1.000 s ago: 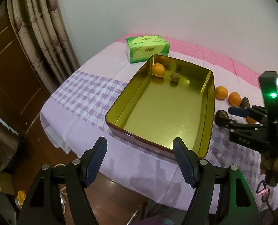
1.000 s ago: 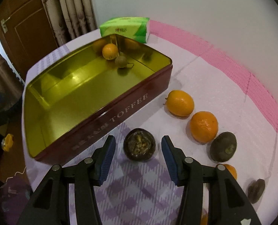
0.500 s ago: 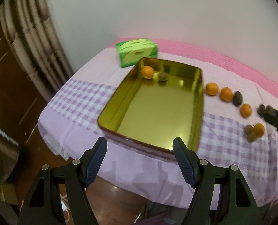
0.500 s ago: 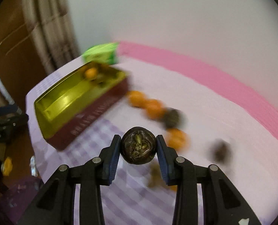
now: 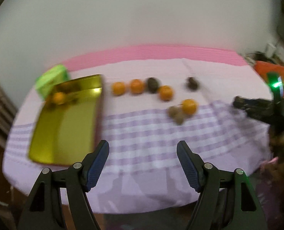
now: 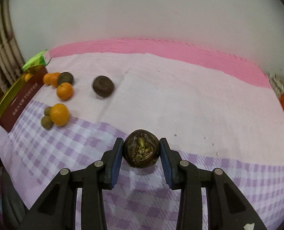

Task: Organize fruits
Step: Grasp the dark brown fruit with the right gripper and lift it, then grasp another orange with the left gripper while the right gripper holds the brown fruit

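Observation:
My right gripper is shut on a dark brown round fruit and holds it just above the checked cloth, far to the right of the tin. My left gripper is open and empty at the table's front edge. The gold toffee tin lies at the left with an orange in its far end. Several oranges and dark fruits lie on the cloth right of the tin. In the right wrist view an orange and a dark fruit lie at the left.
A green tissue pack stands behind the tin. Two small brown fruits sit by the nearest orange. A wall runs behind the table. Orange clutter lies past the table's right end. The right gripper shows at the right of the left wrist view.
The right gripper closed on the dark fruit beside the tin, lifted it and carried it right. The left gripper swung right; the tin now sits at its left.

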`<move>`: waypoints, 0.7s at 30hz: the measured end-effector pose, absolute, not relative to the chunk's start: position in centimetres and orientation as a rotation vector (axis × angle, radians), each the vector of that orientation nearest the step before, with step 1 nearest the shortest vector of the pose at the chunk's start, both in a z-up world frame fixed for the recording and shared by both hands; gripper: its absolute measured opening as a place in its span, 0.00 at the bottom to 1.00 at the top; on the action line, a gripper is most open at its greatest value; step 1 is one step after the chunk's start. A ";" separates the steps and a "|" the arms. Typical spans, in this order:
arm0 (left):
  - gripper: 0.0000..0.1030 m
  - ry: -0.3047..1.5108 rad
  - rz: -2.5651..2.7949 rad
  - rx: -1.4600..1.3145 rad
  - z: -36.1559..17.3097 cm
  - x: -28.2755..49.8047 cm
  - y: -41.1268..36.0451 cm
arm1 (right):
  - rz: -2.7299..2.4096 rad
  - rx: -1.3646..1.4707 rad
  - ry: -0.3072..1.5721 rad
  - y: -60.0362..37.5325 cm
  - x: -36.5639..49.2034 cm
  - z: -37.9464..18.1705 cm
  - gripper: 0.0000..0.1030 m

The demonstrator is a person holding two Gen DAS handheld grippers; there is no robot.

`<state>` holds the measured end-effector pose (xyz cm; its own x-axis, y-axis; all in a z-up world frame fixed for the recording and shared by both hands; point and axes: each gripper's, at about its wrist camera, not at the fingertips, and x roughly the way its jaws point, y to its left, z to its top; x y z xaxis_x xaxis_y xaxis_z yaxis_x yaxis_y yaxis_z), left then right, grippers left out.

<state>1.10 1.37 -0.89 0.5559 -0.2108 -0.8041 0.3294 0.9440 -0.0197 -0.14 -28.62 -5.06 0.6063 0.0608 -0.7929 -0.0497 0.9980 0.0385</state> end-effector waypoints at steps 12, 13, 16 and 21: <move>0.71 1.022 -0.510 0.111 -2.1 8.5 -6.1 | 0.094 0.088 0.916 -29.8 -0.2 -6.7 0.34; 0.71 1.023 -0.542 0.139 -2.3 9.0 -7.0 | 0.097 0.096 0.914 -29.6 0.1 -6.8 0.34; 0.71 1.023 -0.623 0.230 -3.3 10.0 -8.9 | 0.105 0.117 0.907 -29.8 0.0 -6.8 0.34; 0.71 1.073 -0.696 0.308 -5.6 12.0 -10.6 | 0.107 0.129 0.902 -29.8 0.1 -6.8 0.35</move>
